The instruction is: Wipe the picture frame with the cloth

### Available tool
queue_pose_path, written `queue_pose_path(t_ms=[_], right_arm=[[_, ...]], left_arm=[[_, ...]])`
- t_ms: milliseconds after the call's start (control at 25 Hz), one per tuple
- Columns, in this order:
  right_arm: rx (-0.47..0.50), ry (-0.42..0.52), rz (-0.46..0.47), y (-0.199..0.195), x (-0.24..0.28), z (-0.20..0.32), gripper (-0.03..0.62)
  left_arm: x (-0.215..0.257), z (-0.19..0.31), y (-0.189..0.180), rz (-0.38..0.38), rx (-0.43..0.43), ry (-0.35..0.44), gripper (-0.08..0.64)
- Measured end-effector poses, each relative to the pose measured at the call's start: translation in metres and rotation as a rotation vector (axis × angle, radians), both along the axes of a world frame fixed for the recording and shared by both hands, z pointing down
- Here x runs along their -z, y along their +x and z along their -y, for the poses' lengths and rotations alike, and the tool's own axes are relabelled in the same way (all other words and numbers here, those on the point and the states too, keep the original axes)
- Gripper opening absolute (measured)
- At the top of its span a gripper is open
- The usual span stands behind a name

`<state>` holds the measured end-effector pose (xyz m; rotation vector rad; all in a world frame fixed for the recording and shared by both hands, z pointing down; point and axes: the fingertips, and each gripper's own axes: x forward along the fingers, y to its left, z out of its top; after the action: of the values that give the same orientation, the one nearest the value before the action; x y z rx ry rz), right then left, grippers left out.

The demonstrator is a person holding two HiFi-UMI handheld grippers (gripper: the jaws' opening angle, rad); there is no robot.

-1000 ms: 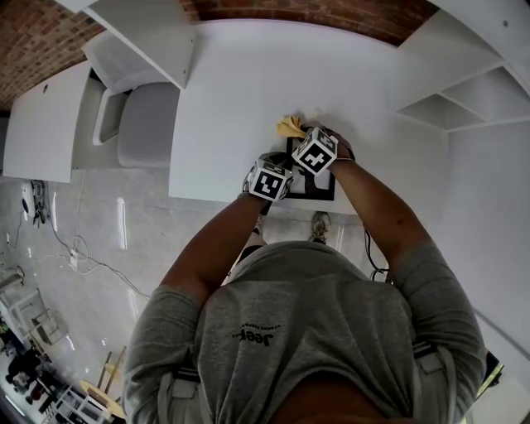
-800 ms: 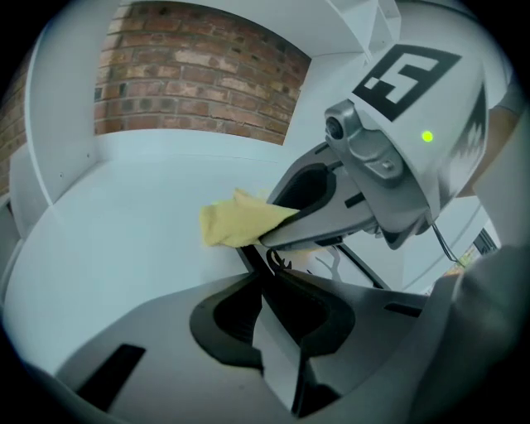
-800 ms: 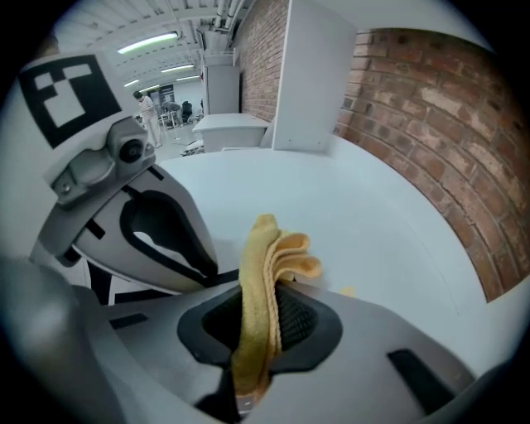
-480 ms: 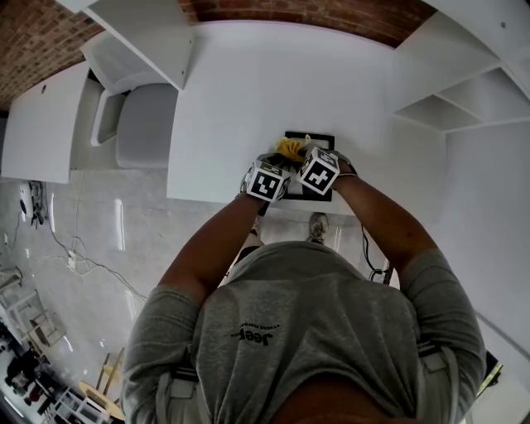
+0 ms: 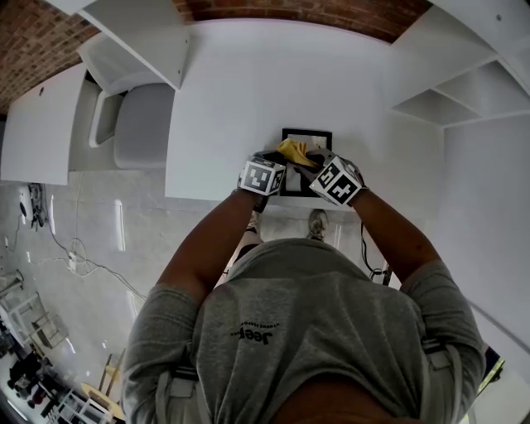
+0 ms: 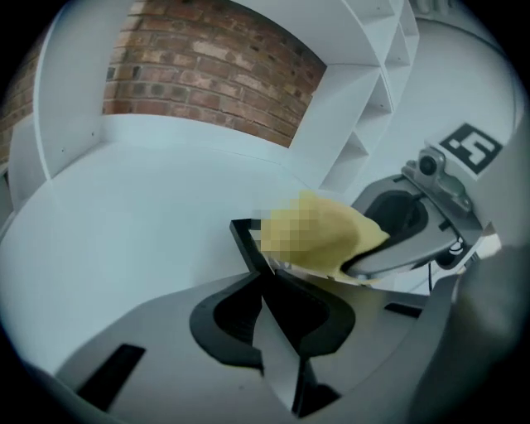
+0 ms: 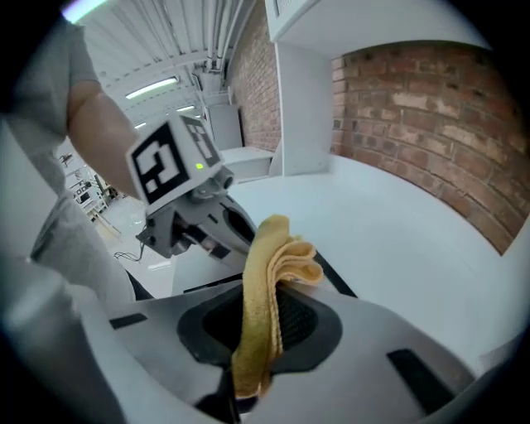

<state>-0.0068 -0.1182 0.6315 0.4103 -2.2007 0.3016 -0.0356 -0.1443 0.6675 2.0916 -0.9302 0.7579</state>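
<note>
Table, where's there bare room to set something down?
Bare: the wide stretch between the picture frame and the brick wall, and the strip left of the frame. Crowded: the near edge, where the left claw, right claw, frame and cloth meet.

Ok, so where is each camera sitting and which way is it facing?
Head view: on the person's head, looking steeply down at the white table; shows shoulders, arms, left gripper and right gripper.
Left gripper view: on the left gripper, facing the brick wall; its jaws grip the picture frame.
Right gripper view: on the right gripper, facing the person's left arm; its jaws grip the cloth.
Shared: all three show the cloth; each gripper view shows the other gripper.
</note>
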Motion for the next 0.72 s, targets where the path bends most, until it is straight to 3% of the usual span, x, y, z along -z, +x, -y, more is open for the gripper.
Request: queue_pose_path(t_ms=[160, 360, 720], right_arm=[[0.064, 0.024, 0.016, 0.008, -0.001, -0.031, 0.058], [0.218, 0.090, -0.090, 0.006, -0.013, -0.048, 0.058], [0.405, 0.199, -0.171, -0.019, -0.026, -0.055, 0.058]], left_arm=[[-0.003, -0.001, -0.001, -0.061, 0.013, -0.061, 0.067], [-0.008, 0.001, -0.002, -0.127, 0.014, -0.151, 0.074], [-0.011, 0.001, -0.001, -0.158, -0.011, -0.225, 0.080]])
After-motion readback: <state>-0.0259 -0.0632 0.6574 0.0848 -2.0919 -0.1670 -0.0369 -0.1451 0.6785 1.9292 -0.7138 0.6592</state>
